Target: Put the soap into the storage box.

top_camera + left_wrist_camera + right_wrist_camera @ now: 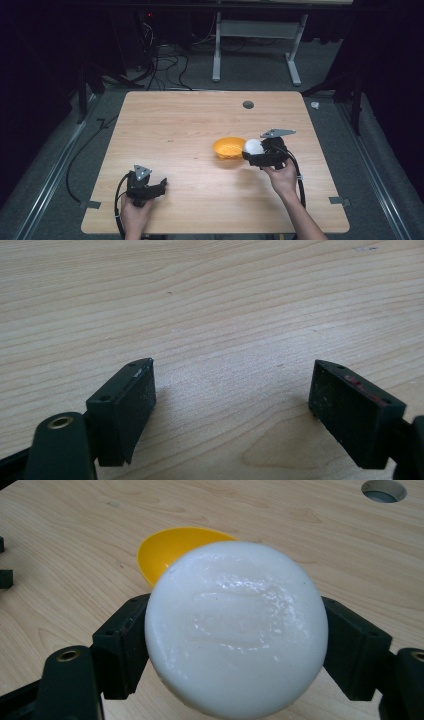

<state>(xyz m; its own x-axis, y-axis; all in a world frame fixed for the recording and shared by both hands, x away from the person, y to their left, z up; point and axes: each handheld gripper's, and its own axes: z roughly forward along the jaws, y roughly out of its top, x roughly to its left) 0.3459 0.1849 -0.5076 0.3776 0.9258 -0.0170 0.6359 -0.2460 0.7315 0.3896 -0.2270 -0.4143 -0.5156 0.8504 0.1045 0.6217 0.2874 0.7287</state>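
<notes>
A round white soap-like puck (pixel 236 627) is clamped between the two black jaws of my right gripper (pixel 235 635). In the high view the puck (pixel 253 146) hangs just right of a small yellow bowl (pixel 229 147) on the wooden table (pixel 190 120), with my right gripper (pixel 257 152) shut on it. The yellow bowl (pixel 175 550) sits behind the puck in the right gripper view, partly hidden by it. My left gripper (pixel 160 189) rests low near the table's front left. Its jaws stand wide apart over bare wood (pixel 230 385), holding nothing.
A round cable hole (pixel 248 104) lies in the table's far middle; the same hole (pixel 384 490) shows at the top right of the right gripper view. Cables and a white desk frame (pixel 255 45) stand on the floor beyond the table.
</notes>
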